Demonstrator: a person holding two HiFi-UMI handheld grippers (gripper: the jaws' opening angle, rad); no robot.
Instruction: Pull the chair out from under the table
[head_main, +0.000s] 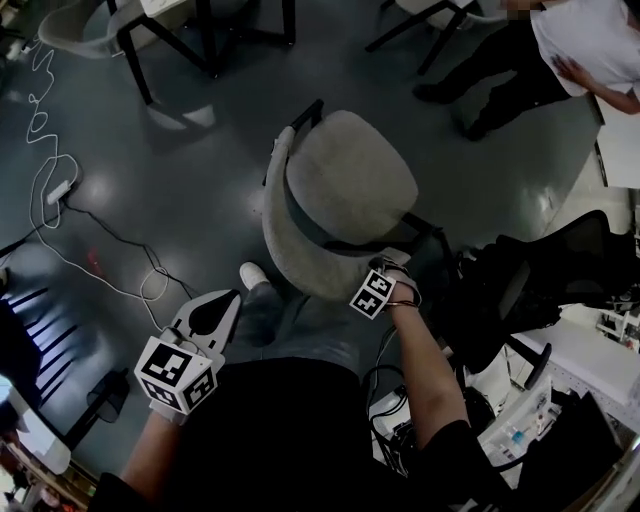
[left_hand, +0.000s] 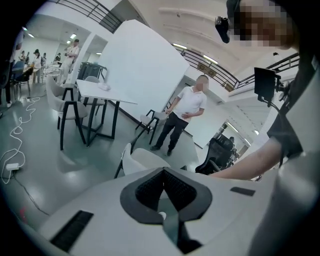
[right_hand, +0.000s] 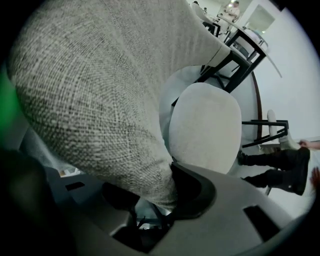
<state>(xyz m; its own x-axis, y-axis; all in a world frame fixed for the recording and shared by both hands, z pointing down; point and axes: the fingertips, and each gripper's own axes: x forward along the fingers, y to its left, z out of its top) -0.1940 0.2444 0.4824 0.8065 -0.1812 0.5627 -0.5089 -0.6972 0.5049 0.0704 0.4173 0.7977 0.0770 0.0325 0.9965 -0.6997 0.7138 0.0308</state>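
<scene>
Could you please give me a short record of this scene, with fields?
chair: grey, upright on the floor, clear of any table
right gripper: shut on the backrest, at its top edge
left gripper: shut, empty, off the chair
power strip: white, on the floor at left
bystander: stands beyond the chair

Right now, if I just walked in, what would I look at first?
Probably the big grey chair in the middle of the head view, with the right gripper clamped on the rim of its backrest. Next you'd see the left gripper, held low at the lower left with its jaws together and nothing in them. A white cable snakes over the dark floor at the left.
</scene>
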